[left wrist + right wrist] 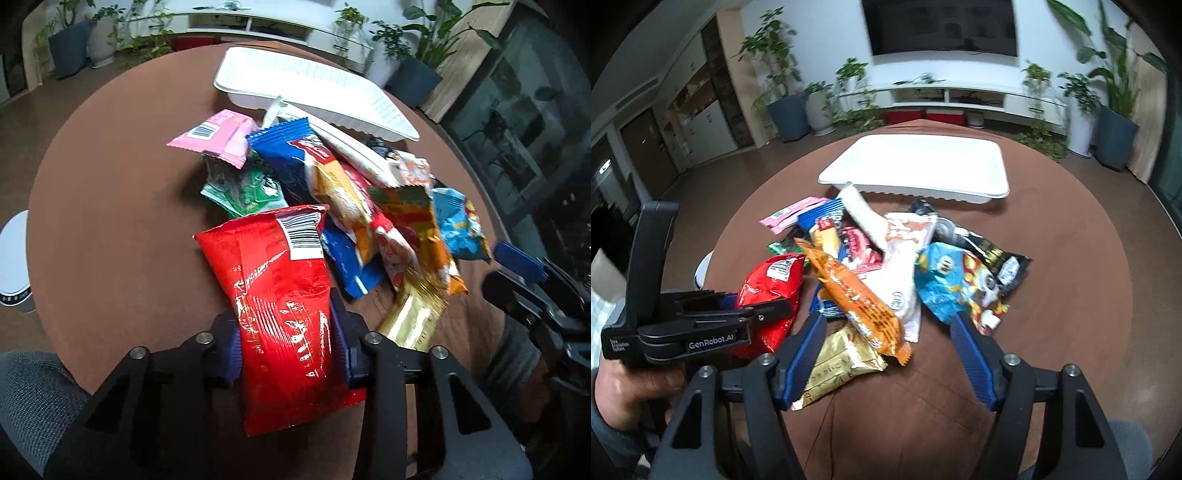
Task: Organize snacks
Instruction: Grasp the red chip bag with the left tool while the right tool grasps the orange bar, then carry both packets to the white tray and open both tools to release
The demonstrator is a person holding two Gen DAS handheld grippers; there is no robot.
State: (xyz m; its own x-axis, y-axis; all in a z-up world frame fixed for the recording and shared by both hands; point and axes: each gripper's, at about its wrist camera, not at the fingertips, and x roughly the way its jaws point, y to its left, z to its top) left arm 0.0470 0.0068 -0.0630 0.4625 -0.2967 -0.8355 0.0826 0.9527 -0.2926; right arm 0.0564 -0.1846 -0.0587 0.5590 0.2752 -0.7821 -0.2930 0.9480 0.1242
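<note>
Your left gripper [288, 343] pinches a red snack bag [280, 295] on the brown table [110, 221], while your right gripper [886, 343] hangs open over a gold packet [838, 365], gripping nothing.

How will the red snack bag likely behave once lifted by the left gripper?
The red snack bag looks puffy and crinkled, so probably light and floppy beyond the left gripper. Its glossy film may slip. Clamped mid-body, its contents might crush.
</note>
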